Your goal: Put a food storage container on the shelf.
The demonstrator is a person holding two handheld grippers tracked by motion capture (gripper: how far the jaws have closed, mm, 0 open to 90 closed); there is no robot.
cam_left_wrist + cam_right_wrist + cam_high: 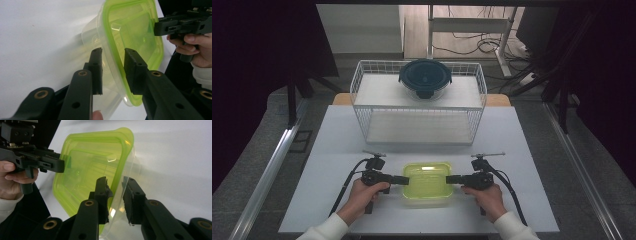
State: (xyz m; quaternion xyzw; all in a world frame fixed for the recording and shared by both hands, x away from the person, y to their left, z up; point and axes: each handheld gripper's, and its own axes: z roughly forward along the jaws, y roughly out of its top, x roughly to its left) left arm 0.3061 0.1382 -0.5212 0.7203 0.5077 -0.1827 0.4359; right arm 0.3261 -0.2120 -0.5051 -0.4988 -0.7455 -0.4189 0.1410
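A clear rectangular container with a lime-green lid sits on the white table near its front edge. My left gripper reaches in from the container's left and my right gripper from its right, each held in a hand. In the left gripper view the jaws straddle the lid's rim, one above and one below, with small gaps showing. The right gripper view shows the same: its jaws stand narrowly either side of the rim without visibly pressing it.
A white wire basket rack stands at the back of the table. On its upper shelf sits a round glass bowl with a dark lid. Cables trail back from both grippers toward the person.
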